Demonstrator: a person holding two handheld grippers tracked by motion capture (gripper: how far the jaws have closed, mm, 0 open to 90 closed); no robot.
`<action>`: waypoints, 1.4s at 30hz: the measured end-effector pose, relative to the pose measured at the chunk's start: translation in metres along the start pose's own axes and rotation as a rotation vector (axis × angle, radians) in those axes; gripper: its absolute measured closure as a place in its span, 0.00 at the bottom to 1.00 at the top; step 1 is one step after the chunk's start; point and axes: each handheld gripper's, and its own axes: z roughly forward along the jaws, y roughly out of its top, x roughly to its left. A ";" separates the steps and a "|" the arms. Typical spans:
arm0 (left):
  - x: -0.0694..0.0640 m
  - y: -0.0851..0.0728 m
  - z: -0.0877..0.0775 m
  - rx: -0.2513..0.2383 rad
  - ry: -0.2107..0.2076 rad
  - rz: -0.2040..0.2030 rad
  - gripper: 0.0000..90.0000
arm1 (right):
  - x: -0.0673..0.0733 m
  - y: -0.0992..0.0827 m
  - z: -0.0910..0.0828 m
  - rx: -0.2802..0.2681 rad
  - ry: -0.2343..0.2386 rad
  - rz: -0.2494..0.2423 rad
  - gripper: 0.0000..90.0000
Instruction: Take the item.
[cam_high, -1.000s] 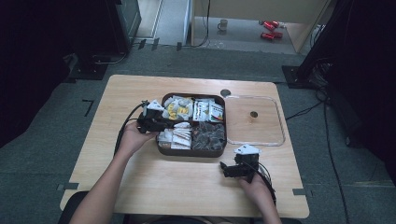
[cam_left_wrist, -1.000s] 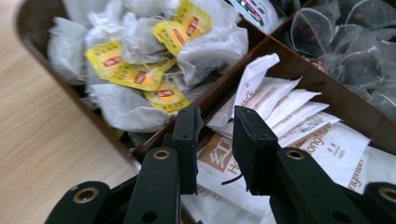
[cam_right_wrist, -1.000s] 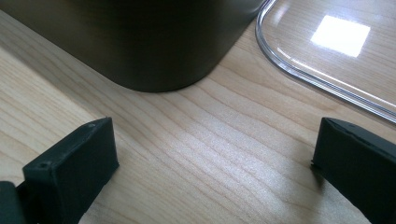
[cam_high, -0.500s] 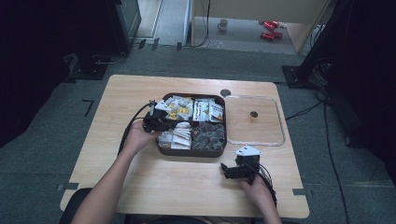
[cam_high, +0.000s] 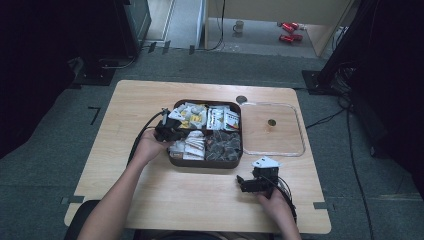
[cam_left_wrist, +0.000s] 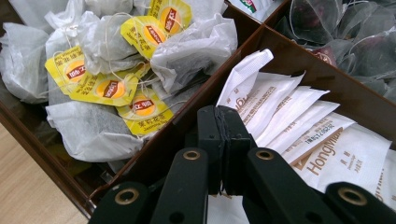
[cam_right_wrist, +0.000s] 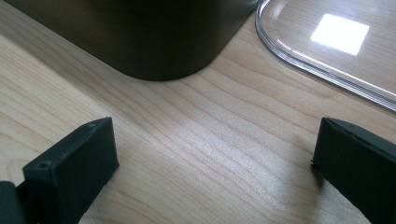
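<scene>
The wooden table (cam_high: 150, 200) carries everything, and the brown four-compartment tray (cam_high: 200, 162) sits on it beyond and to the left of the right gripper (cam_high: 245, 184). The tray's clear lid (cam_high: 295, 145) lies flat on the wood, beyond that same gripper and to its right. The right gripper rests low on the table in the person's right hand, jaws spread wide with bare wood between them and nothing held.

Inside the tray, the tea bags with yellow tags (cam_left_wrist: 107, 88) fill the compartment to the left of the left gripper (cam_left_wrist: 224, 116), across a brown divider wall. The dark mesh tea bags (cam_left_wrist: 355, 42) lie further off, up and to its right. The white sachets (cam_left_wrist: 299, 116) are fanned in the compartment directly under and just past its tips, the nearest one rising right behind them.

The left gripper's jaws have just been closing and now stand clenched, pad against pad. No sachet edge shows between them (the nearest sachet touches, or nearly touches, the tips from behind, and the pads hide the rest). My reading is that this is a pinch aimed at a single sachet, and it looks to have closed on nothing; a fresh, deeper bite on that upright corner seems needed
</scene>
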 end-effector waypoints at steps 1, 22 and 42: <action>0.000 0.000 0.000 -0.002 -0.006 -0.005 1.00 | 0.000 0.000 0.000 0.000 0.000 0.000 0.00; 0.004 0.001 -0.021 -0.053 -0.019 -0.029 1.00 | 0.000 0.000 0.000 0.001 0.000 0.001 0.00; 0.007 -0.003 -0.051 -0.104 -0.014 -0.053 1.00 | 0.000 0.000 0.000 0.000 0.001 0.000 0.00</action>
